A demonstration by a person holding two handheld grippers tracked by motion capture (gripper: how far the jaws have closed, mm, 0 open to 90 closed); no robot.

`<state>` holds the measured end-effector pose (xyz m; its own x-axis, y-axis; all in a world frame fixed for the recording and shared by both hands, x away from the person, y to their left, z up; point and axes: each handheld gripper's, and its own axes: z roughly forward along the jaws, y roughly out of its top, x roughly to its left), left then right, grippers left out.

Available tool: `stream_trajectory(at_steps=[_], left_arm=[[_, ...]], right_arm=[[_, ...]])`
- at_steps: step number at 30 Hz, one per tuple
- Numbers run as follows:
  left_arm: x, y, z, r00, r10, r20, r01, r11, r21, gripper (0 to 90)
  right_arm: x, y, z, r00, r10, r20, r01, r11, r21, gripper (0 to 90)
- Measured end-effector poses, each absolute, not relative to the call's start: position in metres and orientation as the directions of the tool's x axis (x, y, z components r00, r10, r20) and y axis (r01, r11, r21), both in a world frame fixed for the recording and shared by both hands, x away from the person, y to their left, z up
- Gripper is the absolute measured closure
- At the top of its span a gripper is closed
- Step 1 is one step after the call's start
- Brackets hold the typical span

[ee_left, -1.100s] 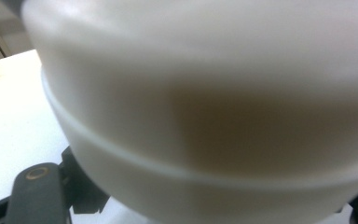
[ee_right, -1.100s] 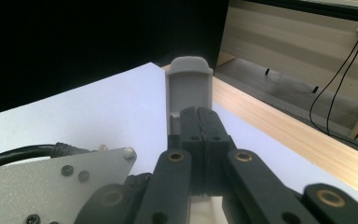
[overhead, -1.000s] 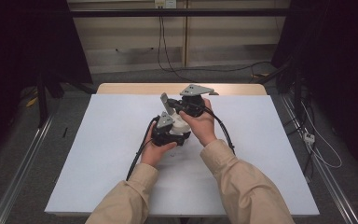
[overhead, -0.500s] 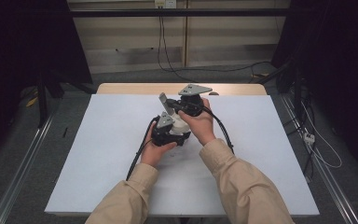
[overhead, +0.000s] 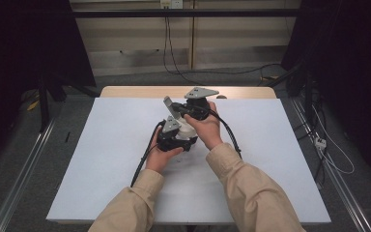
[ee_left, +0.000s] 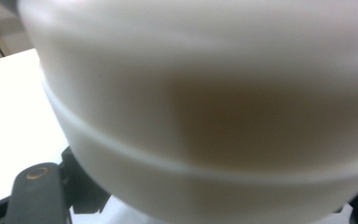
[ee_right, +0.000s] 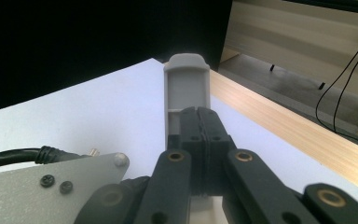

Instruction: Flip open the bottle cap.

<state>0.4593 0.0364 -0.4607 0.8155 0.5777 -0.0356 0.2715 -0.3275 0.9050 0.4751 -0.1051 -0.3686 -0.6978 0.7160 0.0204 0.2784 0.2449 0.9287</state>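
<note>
Two grippers over one white tabletop (overhead: 101, 159), mid-table. Right gripper (ee_right: 196, 135) fingers clamped on one grey flat bar (ee_right: 186, 86), long axis pointing away toward the far edge. Left gripper (overhead: 176, 137) against one pale rounded object (ee_left: 214, 107); finger state cannot be told.

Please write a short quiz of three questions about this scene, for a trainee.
1. True or false: the right gripper is shut on a grey flat piece.
2. What lies right in front of the left gripper's camera? A) a pale rounded object B) a red cloth C) a metal spoon
3. Fill in: both grippers are held over the ____ sheet on the table.

Key: 1 true; 2 A; 3 white
</note>
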Motion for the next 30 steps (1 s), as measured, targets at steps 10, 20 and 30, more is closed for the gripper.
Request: stream_trajectory(at_steps=[10,20,30], left_arm=[[0.4591,0.0360,-0.4609,0.814,0.579,-0.039,0.275,-0.326,0.905,18.9],[0.4590,0.0360,-0.4610,0.815,0.579,-0.037,0.274,-0.328,0.904,18.9],[0.4588,0.0357,-0.4611,0.813,0.581,-0.036,0.275,-0.329,0.904,18.9]], right_arm=[[0.4772,-0.1042,-0.3696,-0.702,0.712,0.022,0.279,0.246,0.928,90.0],[0.4786,-0.1032,-0.3689,-0.705,0.709,0.022,0.281,0.251,0.926,90.0],[0.4804,-0.1015,-0.3705,-0.706,0.708,0.025,0.286,0.252,0.925,90.0]])
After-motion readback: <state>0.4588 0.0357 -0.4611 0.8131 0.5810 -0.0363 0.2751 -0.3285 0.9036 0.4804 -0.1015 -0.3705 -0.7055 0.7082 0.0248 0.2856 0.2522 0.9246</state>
